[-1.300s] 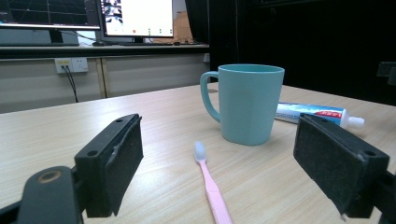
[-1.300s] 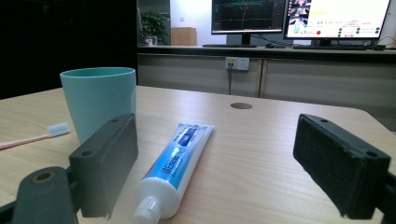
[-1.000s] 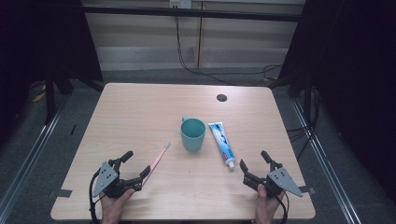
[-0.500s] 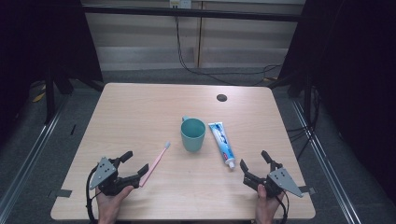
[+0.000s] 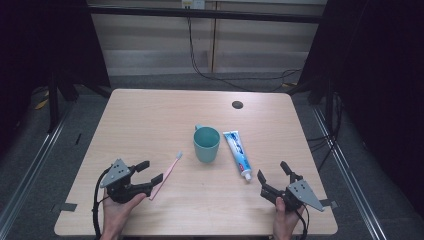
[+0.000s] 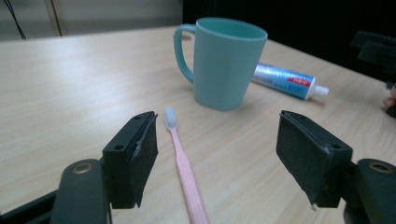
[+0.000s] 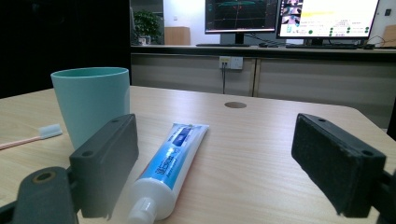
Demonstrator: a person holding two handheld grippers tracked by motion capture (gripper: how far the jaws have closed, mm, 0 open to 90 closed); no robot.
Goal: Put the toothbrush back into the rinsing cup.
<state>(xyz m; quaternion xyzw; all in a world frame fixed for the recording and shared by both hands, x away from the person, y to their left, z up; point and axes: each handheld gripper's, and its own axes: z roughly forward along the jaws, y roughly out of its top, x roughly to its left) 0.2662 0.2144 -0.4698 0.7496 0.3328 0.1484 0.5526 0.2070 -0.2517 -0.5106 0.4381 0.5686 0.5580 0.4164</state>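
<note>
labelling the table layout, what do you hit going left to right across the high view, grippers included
left gripper → pink toothbrush → teal cup → toothpaste tube → right gripper

The toothbrush (image 6: 184, 170) lies on the table (image 5: 150, 120) between the left gripper's (image 5: 150, 172) jaws. The cup (image 6: 226, 63) stands beyond it, with the toothpaste (image 6: 289, 81) just beside the cup.
</note>
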